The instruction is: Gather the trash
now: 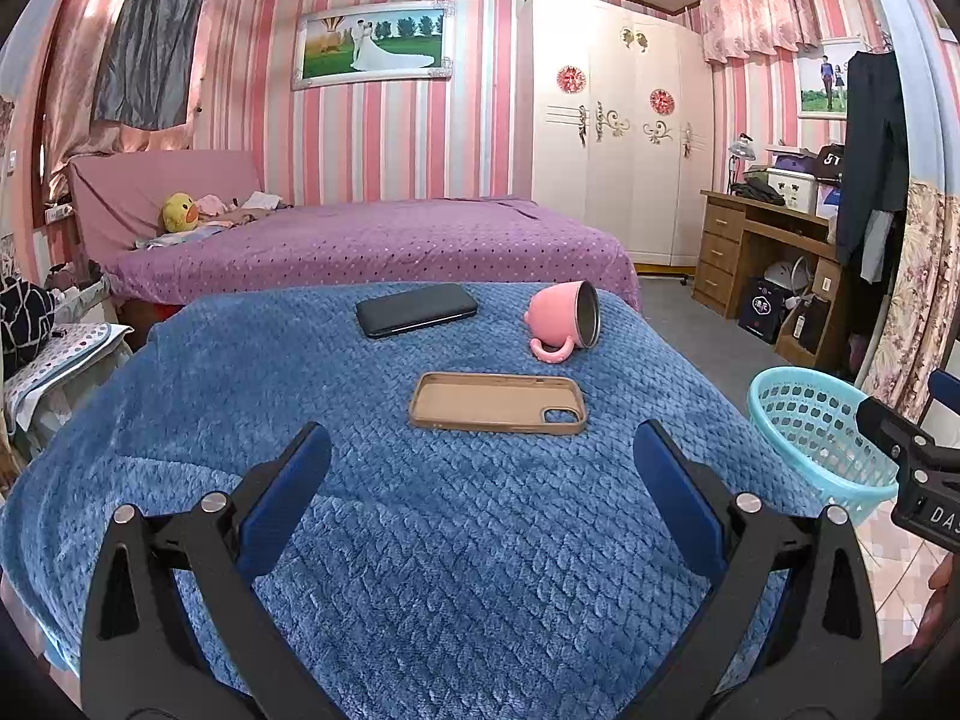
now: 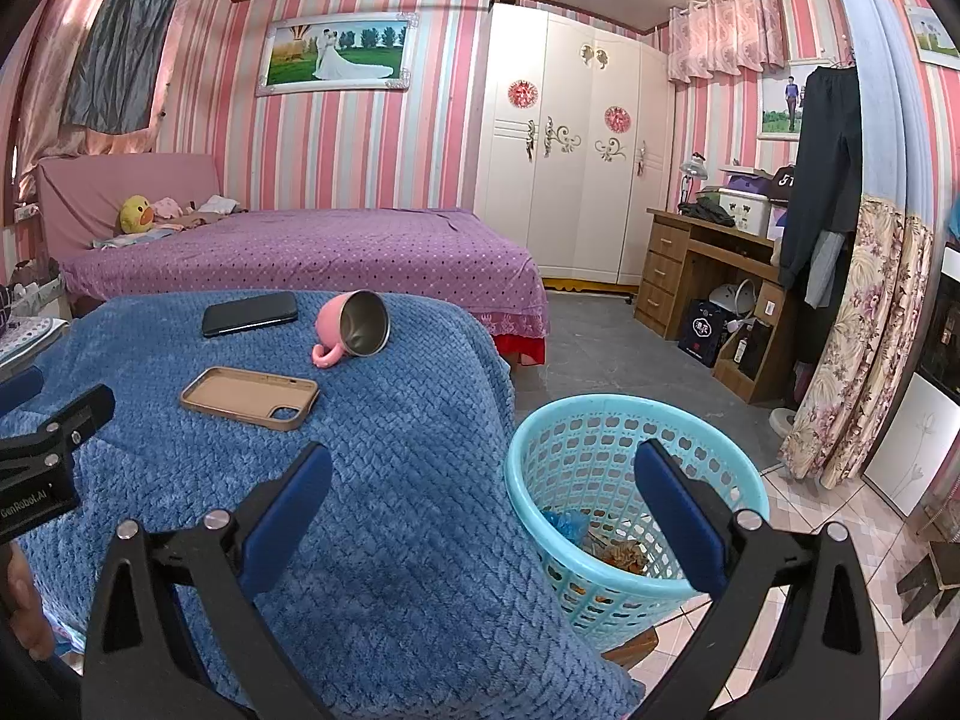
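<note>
A light blue plastic basket [image 2: 606, 468] stands on the floor at the right of the blue-blanketed table [image 2: 384, 480]; it holds blue and orange trash [image 2: 600, 540] at its bottom. It also shows in the left wrist view [image 1: 810, 426]. My right gripper [image 2: 483, 498] is open and empty, above the table's right edge and the basket. My left gripper [image 1: 480, 480] is open and empty over the blanket [image 1: 420, 540], short of a tan phone case [image 1: 498, 402]. A pink mug [image 1: 564, 318] lies on its side beside a black phone [image 1: 417, 309].
A purple bed [image 1: 372, 240] lies behind the table. A white wardrobe [image 1: 618, 132] and a wooden desk [image 1: 762, 252] stand at the right. The tan case [image 2: 249, 397], mug [image 2: 354, 327] and phone [image 2: 249, 313] show in the right view too.
</note>
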`<state>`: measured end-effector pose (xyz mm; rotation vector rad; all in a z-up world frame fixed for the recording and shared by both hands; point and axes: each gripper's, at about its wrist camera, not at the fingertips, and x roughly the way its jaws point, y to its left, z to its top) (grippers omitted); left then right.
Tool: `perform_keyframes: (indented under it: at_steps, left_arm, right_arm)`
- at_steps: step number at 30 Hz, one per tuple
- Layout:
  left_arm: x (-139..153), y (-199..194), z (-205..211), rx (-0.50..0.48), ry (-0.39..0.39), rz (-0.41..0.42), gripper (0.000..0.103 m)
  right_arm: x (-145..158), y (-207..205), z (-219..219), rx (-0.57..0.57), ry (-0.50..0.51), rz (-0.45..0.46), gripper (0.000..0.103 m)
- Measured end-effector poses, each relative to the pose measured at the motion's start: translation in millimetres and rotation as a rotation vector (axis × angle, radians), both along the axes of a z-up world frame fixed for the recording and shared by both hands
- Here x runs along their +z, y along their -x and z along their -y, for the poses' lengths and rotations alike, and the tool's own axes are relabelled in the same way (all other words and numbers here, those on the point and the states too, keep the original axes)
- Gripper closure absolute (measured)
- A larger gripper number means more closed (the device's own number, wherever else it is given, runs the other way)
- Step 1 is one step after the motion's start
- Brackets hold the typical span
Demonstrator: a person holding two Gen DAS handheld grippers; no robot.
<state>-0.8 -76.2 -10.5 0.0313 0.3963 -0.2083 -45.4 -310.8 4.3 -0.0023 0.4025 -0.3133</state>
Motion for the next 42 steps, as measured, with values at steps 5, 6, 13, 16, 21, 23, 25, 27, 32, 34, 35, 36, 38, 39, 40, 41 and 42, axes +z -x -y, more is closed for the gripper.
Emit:
perform_keyframes:
  at_steps: [5, 6, 13, 16, 21, 23, 25, 27, 32, 34, 35, 36, 38, 39, 40, 41, 42]
  left_arm:
    - [0, 0, 0, 0.001, 0.000, 0.000, 0.005]
    - [0, 0, 0, 0.001, 0.001, 0.000, 0.005]
    - [0, 0, -1, 0.003, -0.002, 0.002, 0.005]
    - [0, -1, -2, 0.006, -0.004, 0.009, 0.005]
    - [0, -1, -3, 0.008, -0.004, 0.010, 0.005]
    - [1, 0, -3, 0.008, -0.005, 0.013, 0.005]
    - [1, -1, -4, 0.009, -0.004, 0.014, 0.005]
    - [1, -1, -4, 0.007, -0.002, 0.013, 0.005]
    - [2, -1, -5, 0.007, -0.001, 0.014, 0.005]
    - [2, -2, -5, 0.007, -0.002, 0.013, 0.005]
    - [2, -2, -5, 0.007, -0.002, 0.012, 0.005]
    - [2, -2, -5, 0.007, -0.002, 0.012, 0.005]
    - [2, -1, -5, 0.008, -0.002, 0.014, 0.005]
    - [2, -2, -5, 0.008, -0.001, 0.015, 0.005]
    - [2, -2, -5, 0.007, -0.001, 0.013, 0.005]
    - [2, -1, -5, 0.008, -0.001, 0.013, 0.005]
    - [2, -2, -5, 0.008, -0.001, 0.013, 0.005]
  right_arm:
    - [0, 0, 0, 0.001, 0.000, 0.002, 0.005]
    - [0, 0, 0, 0.000, 0.001, 0.004, 0.005]
    - [-1, -2, -2, 0.003, 0.001, 0.009, 0.005]
    - [-1, -4, -3, 0.005, 0.005, 0.004, 0.005]
    - [-1, -7, -5, 0.007, 0.012, 0.002, 0.005]
    - [0, -7, -5, 0.007, 0.010, 0.001, 0.005]
    - [0, -8, -6, 0.007, 0.015, 0.002, 0.005]
    - [0, -8, -7, 0.008, 0.017, 0.003, 0.005]
    - [1, -9, -8, 0.008, 0.020, 0.004, 0.005]
    - [2, -9, -8, 0.009, 0.017, 0.003, 0.005]
    - [2, -10, -8, 0.009, 0.018, 0.003, 0.005]
    - [2, -10, -8, 0.009, 0.020, 0.003, 0.005]
    - [2, -10, -9, 0.009, 0.023, 0.003, 0.005]
    - [2, -10, -9, 0.009, 0.022, 0.004, 0.005]
    - [2, -10, -9, 0.009, 0.022, 0.005, 0.005]
    - [2, -10, -9, 0.008, 0.022, 0.004, 0.005]
    - [2, -10, -9, 0.009, 0.022, 0.003, 0.005]
